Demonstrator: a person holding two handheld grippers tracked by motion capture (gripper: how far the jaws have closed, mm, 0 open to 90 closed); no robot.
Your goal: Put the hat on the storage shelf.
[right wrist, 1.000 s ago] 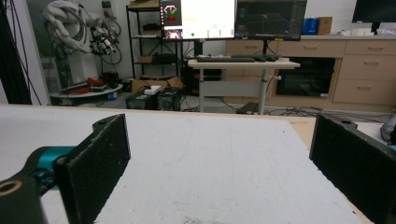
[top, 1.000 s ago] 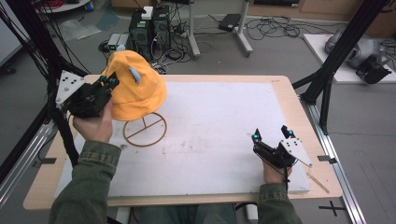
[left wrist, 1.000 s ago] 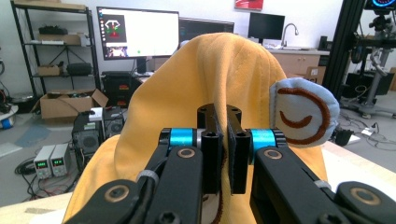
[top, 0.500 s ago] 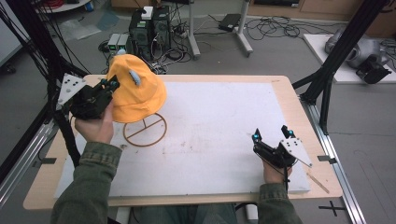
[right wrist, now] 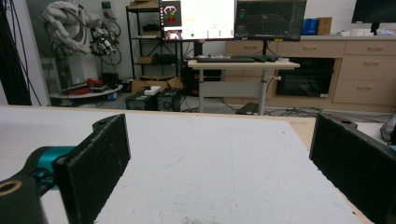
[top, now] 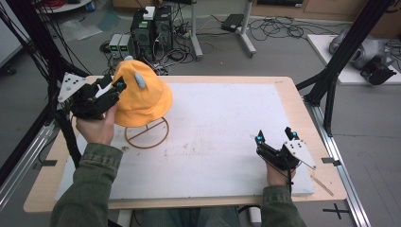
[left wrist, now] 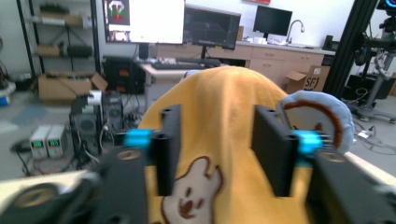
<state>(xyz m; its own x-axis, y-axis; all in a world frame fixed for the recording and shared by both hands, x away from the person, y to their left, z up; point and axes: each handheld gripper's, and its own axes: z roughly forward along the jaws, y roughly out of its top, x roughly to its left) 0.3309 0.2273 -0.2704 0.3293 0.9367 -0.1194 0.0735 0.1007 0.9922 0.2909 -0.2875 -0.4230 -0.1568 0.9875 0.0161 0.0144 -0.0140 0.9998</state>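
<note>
An orange bucket hat (top: 142,94) with a pale blue ear sits over a brown wire stand whose ring base (top: 147,135) rests on the white mat (top: 222,123). My left gripper (top: 115,88) is at the hat's left side. In the left gripper view the hat's fabric (left wrist: 224,102), printed with a small cartoon figure, fills the narrow gap between the jaws of the left gripper (left wrist: 217,126), pinched into a ridge. My right gripper (top: 275,137) rests near the mat's front right, open, and the right gripper (right wrist: 219,154) has bare mat between its jaws.
The wooden table (top: 302,109) borders the mat. Black frame posts (top: 331,80) stand at the left and right sides. Computers and cables (top: 151,28) lie on the floor beyond the far edge. A thin stick (top: 323,184) lies at the front right corner.
The hat's brim has sunk slightly lower over the stand, with the left gripper staying at it. The right gripper has not moved.
</note>
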